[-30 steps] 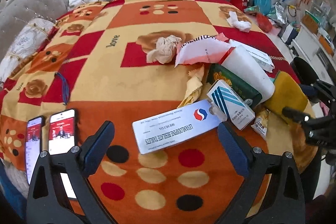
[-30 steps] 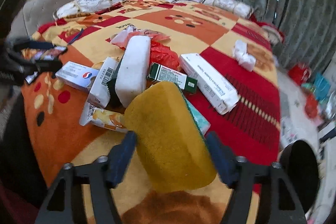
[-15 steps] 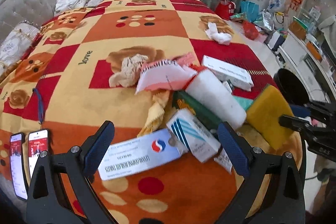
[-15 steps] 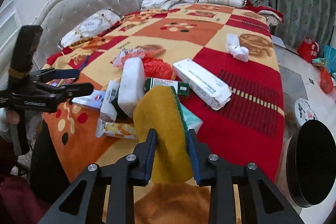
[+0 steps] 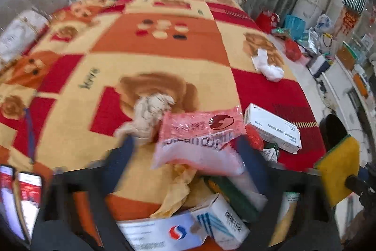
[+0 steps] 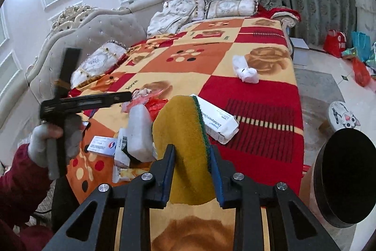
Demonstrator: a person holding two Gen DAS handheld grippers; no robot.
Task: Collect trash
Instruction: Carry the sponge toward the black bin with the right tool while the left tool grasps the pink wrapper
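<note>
My left view is smeared, so I can't tell whether the left gripper (image 5: 185,152), its jaws just closing, presses the pink wrapper (image 5: 199,133) between them. My right gripper (image 6: 191,171) clamps the sponge (image 6: 183,147), lifted above the blanket (image 6: 256,133).

Yellow sponge (image 6: 185,133) (green-backed) — red-orange checked blanket (image 6: 246,86), dotted.

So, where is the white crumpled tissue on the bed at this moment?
In the right wrist view the white crumpled tissue lies alone on the blanket, right of centre near the bed's right edge, beyond the long white medicine box.
</note>
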